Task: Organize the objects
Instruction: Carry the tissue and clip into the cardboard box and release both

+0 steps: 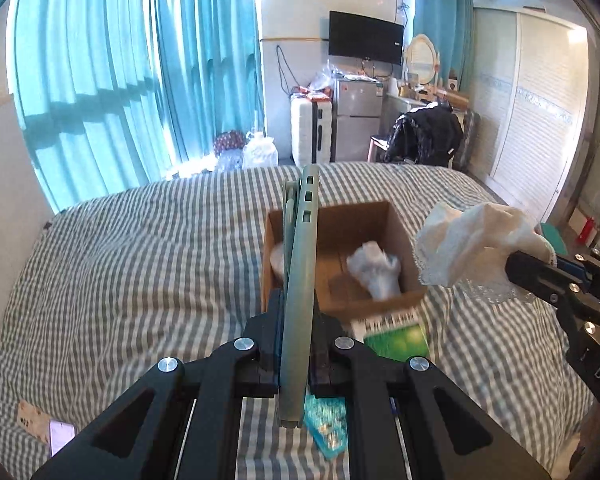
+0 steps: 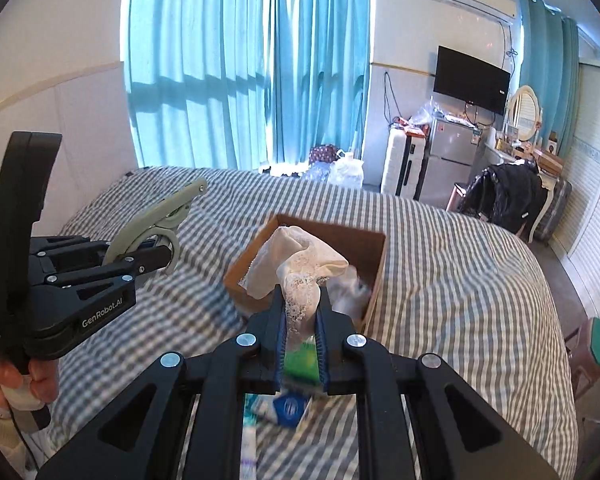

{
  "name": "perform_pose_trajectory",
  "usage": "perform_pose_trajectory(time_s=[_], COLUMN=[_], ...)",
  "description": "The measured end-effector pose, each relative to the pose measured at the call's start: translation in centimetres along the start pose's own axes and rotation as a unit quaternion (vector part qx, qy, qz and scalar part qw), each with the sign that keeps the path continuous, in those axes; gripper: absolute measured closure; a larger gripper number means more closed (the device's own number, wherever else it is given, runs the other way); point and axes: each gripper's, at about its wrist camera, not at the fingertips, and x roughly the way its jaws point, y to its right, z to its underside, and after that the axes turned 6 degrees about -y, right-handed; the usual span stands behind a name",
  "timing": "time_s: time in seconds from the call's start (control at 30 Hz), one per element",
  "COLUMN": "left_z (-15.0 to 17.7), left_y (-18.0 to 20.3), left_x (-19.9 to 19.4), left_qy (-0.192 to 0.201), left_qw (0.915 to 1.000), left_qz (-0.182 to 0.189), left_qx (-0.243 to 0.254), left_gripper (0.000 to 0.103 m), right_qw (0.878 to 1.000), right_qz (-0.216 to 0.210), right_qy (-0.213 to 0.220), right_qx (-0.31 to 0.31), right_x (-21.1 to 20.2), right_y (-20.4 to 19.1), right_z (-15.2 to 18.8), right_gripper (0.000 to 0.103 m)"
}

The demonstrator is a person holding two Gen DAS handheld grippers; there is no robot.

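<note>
A cardboard box (image 1: 396,236) sits open on the bed (image 1: 140,264), which is covered in a grey-and-white checked sheet. Inside the box lie a crumpled white wad (image 1: 374,270) toward the right and a pale round thing (image 1: 277,260) at the left wall, partly hidden; what either is cannot be told.

The left gripper (image 1: 296,344) has its jaws closed tight on a grey-green clip (image 1: 298,280), held edge-on above the bed, in front of the box. The right gripper (image 2: 300,344) has its jaws closed on a white lace-edged cloth (image 2: 300,268), which bunches up above the jaws, in the air over the near side of the box.

On the bed just in front of the box lie a green packet (image 1: 398,340) and a teal plastic piece (image 1: 328,424). A blue-and-white packet (image 2: 290,408) lies blurred beneath the right gripper.
</note>
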Motion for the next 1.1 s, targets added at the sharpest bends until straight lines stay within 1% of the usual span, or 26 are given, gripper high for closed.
perform_pose_trajectory(time_s=[0.1,0.27,0.5,0.73,0.87,1.0,1.1], left_z=[-2.0,-4.7,-6.5,-6.4,-6.3,-6.2,-6.0], left_y=[0.2,0.5,0.8,1.4,1.8,2.4,2.9], left_x=[1.3,4.2,10.0,15.9,19.0,21.1,22.2], left_qy=[0.005,0.01,-0.014,-0.049,-0.066,-0.08,-0.084], left_qw=[1.0,0.9999,0.9998,0.9986,0.9974,0.996,0.9954], left_qz=[-0.001,0.003,0.004,0.012,0.018,0.032,0.03], left_qx=[0.005,0.013,0.015,0.017,0.021,0.023,0.035], left_gripper=[0.094,0.094,0.094,0.094,0.094,0.094,0.094], right_qw=[1.0,1.0,1.0,0.999,0.997,0.995,0.994], right_qz=[0.005,0.012,0.006,0.0,0.004,0.003,0.002], right_qy=[0.002,0.002,-0.018,-0.05,-0.071,-0.095,-0.11], right_qx=[-0.005,-0.008,0.0,0.008,0.011,0.014,0.014], right_x=[1.7,4.7,11.0,17.4,20.7,23.7,25.3], right_y=[0.6,1.7,3.3,4.9,6.0,7.3,7.8], right_z=[-2.4,-5.1,-7.6,-8.1,-8.0,-7.2,-6.2], right_gripper=[0.091,0.091,0.091,0.091,0.091,0.091,0.091])
